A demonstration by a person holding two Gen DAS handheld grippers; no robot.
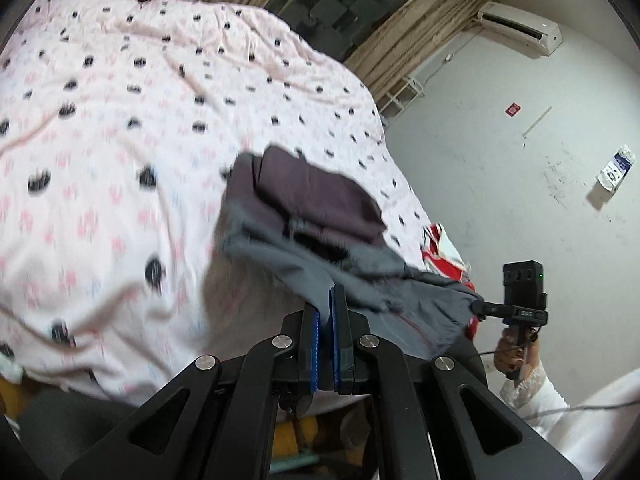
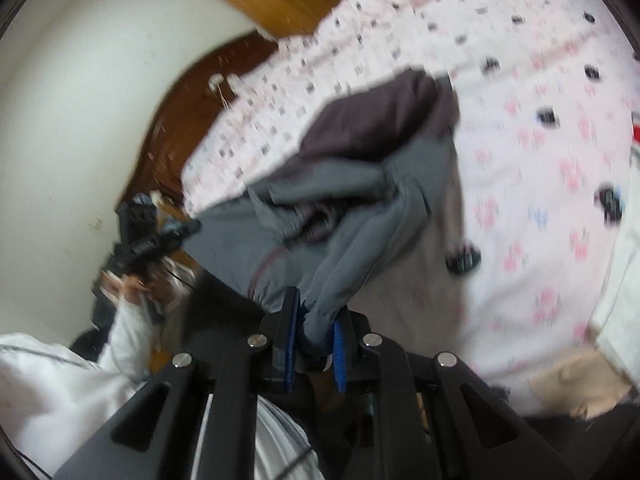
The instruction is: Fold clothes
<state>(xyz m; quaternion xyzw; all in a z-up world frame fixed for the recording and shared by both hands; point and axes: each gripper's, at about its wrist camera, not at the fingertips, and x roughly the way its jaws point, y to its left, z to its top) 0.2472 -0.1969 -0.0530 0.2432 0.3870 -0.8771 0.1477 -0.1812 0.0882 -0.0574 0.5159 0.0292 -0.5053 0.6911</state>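
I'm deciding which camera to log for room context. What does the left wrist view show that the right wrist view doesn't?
Only the left wrist view shows the air conditioner, curtains and a red cloth. Only the right wrist view shows the wooden headboard. Both show the gray garment clamped by both grippers, left gripper and right gripper, over the pink patterned sheet.

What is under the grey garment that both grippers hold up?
Under the grey garment lies the pink patterned bedsheet. The sheet directly beneath the cloth is covered, so anything there is hidden.
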